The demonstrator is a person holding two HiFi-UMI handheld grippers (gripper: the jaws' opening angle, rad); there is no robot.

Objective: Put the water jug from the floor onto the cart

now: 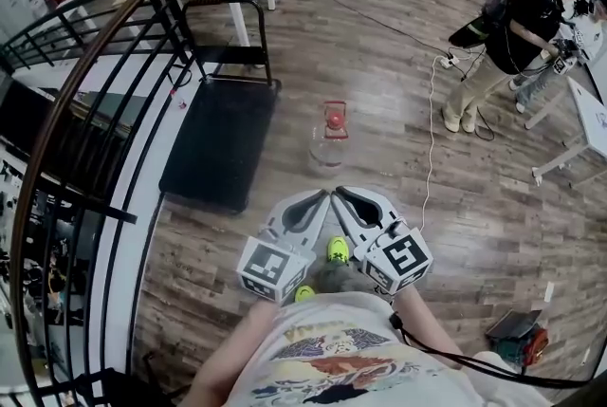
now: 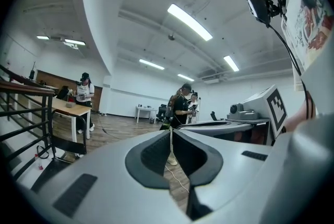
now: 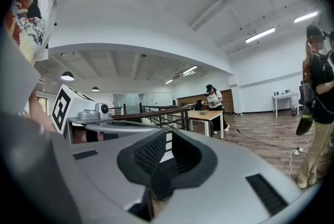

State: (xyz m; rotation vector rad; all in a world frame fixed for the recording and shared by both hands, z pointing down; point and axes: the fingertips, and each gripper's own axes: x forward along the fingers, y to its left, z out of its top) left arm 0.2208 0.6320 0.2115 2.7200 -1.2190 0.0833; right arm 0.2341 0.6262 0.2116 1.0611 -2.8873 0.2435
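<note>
1. A black railing (image 1: 90,83) curves along the left edge and closes off the floor on that side.
2. Just right of it, the cart (image 1: 220,154), a flat black platform, sits on the wood floor (image 1: 379,45). Its upright handle (image 1: 228,16) is at the far end, and bare boards run along its near and right edges.
3. The water jug (image 1: 331,138), clear with a red cap, stands upright on the floor. It is near the cart's right edge but apart from it, with bare boards all round.
4. Nearer the person, the left gripper (image 1: 324,195) points toward the jug. Its jaws are pressed together with nothing between them.
5. The right gripper (image 1: 340,193) is just beside it, tip close to tip. Its jaws are drawn in to a thin slit and hold nothing.
6. A white cable (image 1: 429,139) trails along the floor, right of the jug and apart from it.
7. At far right, a person (image 1: 512,35) stands by a white table (image 1: 590,125), well apart from the jug.
</note>
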